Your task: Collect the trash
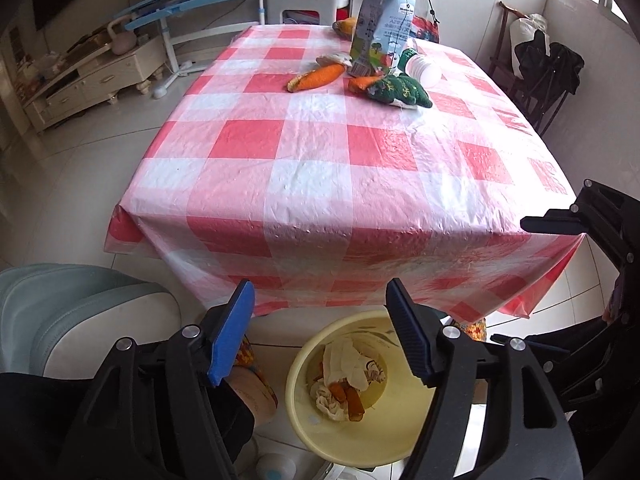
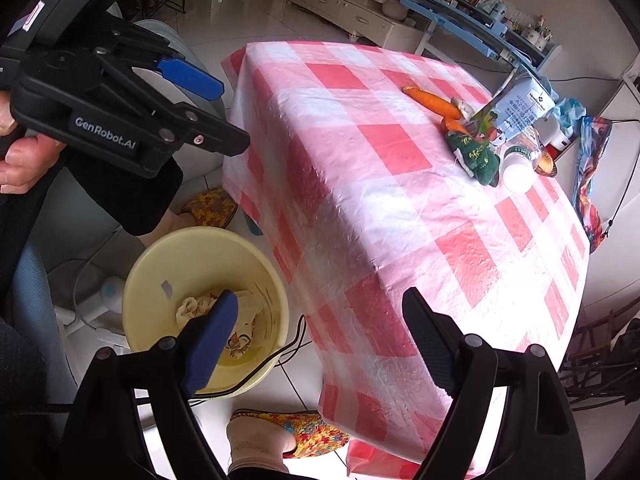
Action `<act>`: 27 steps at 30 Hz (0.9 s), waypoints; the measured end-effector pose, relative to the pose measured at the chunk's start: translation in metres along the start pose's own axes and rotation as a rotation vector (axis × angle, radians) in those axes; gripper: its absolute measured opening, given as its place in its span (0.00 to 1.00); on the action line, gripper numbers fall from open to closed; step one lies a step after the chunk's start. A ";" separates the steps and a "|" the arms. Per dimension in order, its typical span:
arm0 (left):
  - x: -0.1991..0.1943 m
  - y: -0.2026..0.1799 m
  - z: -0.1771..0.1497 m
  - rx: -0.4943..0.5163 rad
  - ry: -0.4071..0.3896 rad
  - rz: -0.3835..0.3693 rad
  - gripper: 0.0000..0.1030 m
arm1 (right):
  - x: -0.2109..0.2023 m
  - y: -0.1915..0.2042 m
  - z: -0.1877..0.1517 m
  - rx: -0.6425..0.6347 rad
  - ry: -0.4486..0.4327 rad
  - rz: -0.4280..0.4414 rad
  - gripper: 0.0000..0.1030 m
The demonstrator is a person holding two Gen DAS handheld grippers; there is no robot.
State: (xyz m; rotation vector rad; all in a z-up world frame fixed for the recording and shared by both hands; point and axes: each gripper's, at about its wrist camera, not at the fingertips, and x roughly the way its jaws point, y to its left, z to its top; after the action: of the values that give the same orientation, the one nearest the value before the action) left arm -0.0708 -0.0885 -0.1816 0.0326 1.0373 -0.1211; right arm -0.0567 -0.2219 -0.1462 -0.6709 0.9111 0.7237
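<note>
Both grippers hang over the yellow bin (image 1: 352, 396) on the floor at the near edge of the worktop (image 1: 340, 168). We see the left gripper (image 1: 320, 332) with its jaws parted wide and nothing between them; the bin lies directly below the gap. The right gripper (image 2: 316, 340) likewise shows jaws spread wide and empty, one blue pad (image 2: 212, 340) over the bin's mouth. We judge the step in hand to be a drop into the bin just finished, with both hands free for the next pick.

The bin already holds crumpled paper (image 1: 344, 368) and orange scraps (image 1: 352, 398). The remaining items sit at the far end of the checked cloth: a carrot (image 1: 318, 76), a green bag (image 1: 400, 90), a carton (image 1: 382, 34) standing upright, and a white bottle (image 1: 424, 68) on its side, clustered closely, some touching.

We judge that the next move calls for a long reach across the worktop to that cluster, with care not to topple the carton.

The left wrist view looks straight into the bin and shows its contents plainly. The right wrist view alone shows the left gripper from the side, a hand (image 2: 16, 160) holding it, a cable (image 2: 280, 356) across the bin's rim, and a patterned slipper (image 2: 304, 432).
</note>
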 end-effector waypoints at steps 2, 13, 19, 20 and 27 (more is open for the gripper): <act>0.000 0.000 0.001 -0.001 -0.003 0.003 0.64 | 0.000 0.000 0.001 -0.001 -0.004 -0.002 0.78; 0.000 0.001 0.003 -0.005 -0.018 0.008 0.65 | -0.001 0.001 0.003 0.001 -0.022 -0.006 0.80; 0.000 -0.001 0.003 -0.003 -0.026 0.015 0.66 | -0.001 0.002 0.003 -0.002 -0.025 -0.007 0.81; 0.000 -0.001 0.003 -0.003 -0.027 0.015 0.66 | -0.001 0.002 0.004 -0.002 -0.026 -0.007 0.81; -0.001 -0.002 0.003 -0.002 -0.033 0.022 0.71 | -0.002 0.003 0.005 -0.002 -0.033 -0.009 0.81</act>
State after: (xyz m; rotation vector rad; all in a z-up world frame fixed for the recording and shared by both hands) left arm -0.0686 -0.0907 -0.1791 0.0403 1.0040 -0.1008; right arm -0.0574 -0.2170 -0.1429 -0.6629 0.8766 0.7257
